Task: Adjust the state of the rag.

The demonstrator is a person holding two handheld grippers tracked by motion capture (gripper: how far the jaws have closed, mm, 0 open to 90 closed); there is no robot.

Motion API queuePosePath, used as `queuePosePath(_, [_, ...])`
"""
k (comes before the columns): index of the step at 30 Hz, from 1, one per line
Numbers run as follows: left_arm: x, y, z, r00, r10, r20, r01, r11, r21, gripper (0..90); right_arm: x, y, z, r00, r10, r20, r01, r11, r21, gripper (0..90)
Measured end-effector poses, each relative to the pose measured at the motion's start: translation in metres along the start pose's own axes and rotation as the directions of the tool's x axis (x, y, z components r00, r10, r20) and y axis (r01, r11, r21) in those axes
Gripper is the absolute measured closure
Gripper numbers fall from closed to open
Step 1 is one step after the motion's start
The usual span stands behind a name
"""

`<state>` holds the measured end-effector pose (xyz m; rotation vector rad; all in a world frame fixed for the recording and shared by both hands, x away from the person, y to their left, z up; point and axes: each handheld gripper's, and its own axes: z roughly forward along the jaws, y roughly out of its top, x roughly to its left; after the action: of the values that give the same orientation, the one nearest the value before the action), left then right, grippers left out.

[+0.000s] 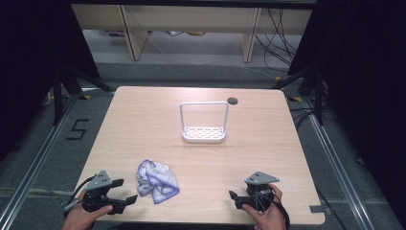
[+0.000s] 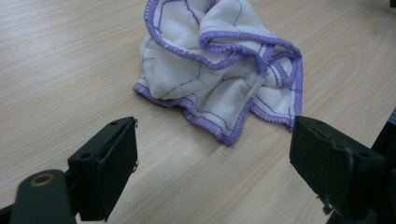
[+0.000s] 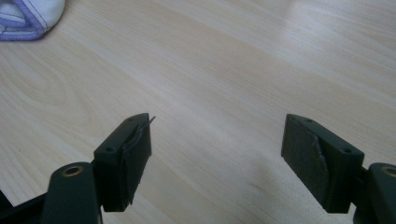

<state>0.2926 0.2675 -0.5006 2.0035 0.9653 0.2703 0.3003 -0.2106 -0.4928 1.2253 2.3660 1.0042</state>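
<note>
A crumpled white cloth with purple edging [image 1: 157,181] lies on the wooden table [image 1: 143,120] near its front left. In the left gripper view the cloth [image 2: 219,70] sits just beyond the jaws. My left gripper [image 1: 126,190] rests on the table to the left of the cloth, pointing at it. It [image 2: 215,128] is open, with nothing between the jaws. My right gripper [image 1: 234,200] is held near the front right edge, pointing left toward the cloth. It [image 3: 217,123] is open over bare wood, and a corner of the cloth [image 3: 23,18] lies far off.
A white slotted tray with a tall wire handle [image 1: 203,134] stands at the middle of the table. A dark round cable hole [image 1: 232,101] is at the back edge. Around the table are a dark frame, floor rails and loose cables.
</note>
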Motion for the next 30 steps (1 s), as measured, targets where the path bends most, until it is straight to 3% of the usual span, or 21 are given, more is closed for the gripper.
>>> queuePosePath(7, [-0.002,0.0,0.002,0.9995,-0.032,-0.001,0.032,0.9991,-0.028,14.9,0.005,0.004,-0.001,0.9999,-0.006,-0.014,0.005,1.0,-0.008,28.4])
queuePosePath(9, [-0.001,0.0,0.002,0.9996,-0.029,0.003,0.029,0.9993,-0.022,14.9,0.007,0.007,0.0,0.9994,-0.032,-0.013,0.032,0.999,-0.032,29.9])
queuePosePath(10, [-0.001,0.0,0.002,0.9995,-0.03,0.002,0.03,0.9993,-0.023,15.0,0.009,0.008,-0.001,0.9998,-0.013,-0.016,0.013,0.9996,-0.026,30.5])
queuePosePath(11, [-0.001,0.0,0.002,0.9996,-0.03,0.0,0.03,0.9993,-0.023,14.9,0.009,0.009,0.0,0.999,-0.042,-0.018,0.041,0.9986,-0.032,31.2])
queuePosePath(12, [-0.001,0.0,0.002,0.9994,-0.034,-0.01,0.034,0.9991,-0.027,15.0,0.011,0.011,0.0,0.9992,-0.034,-0.02,0.034,0.999,-0.028,31.7])
queuePosePath(15, [-0.001,0.0,0.002,0.9994,-0.035,-0.01,0.034,0.9991,-0.026,15.0,0.015,0.018,0.003,0.9969,-0.075,-0.023,0.074,0.996,-0.052,33.4])
queuePosePath(16, [0.0,0.0,0.001,0.9997,-0.018,-0.018,0.018,0.9998,-0.01,14.9,0.018,0.02,0.004,0.9968,-0.072,-0.034,0.07,0.9965,-0.045,34.3])
queuePosePath(17, [0.0,0.0,0.002,0.9993,-0.036,-0.006,0.036,0.999,-0.028,15.0,0.02,0.023,0.006,0.9944,-0.099,-0.036,0.097,0.9936,-0.058,35.6])
queuePosePath(19, [0.001,0.001,0.0,0.9995,-0.032,-0.004,0.032,0.9993,-0.017,15.0,0.025,0.029,0.009,0.9908,-0.126,-0.05,0.122,0.9905,-0.063,37.0])
queuePosePath(22, [0.001,0.001,0.0,0.9995,-0.032,-0.008,0.032,0.9993,-0.018,15.2,0.031,0.035,0.015,0.9851,-0.149,-0.087,0.142,0.9865,-0.081,38.9])
queuePosePath(30, [0.002,0.002,-0.002,0.9994,-0.027,-0.022,0.026,0.9993,-0.027,16.0,0.049,0.055,0.027,0.9713,-0.202,-0.126,0.191,0.9773,-0.092,44.1])
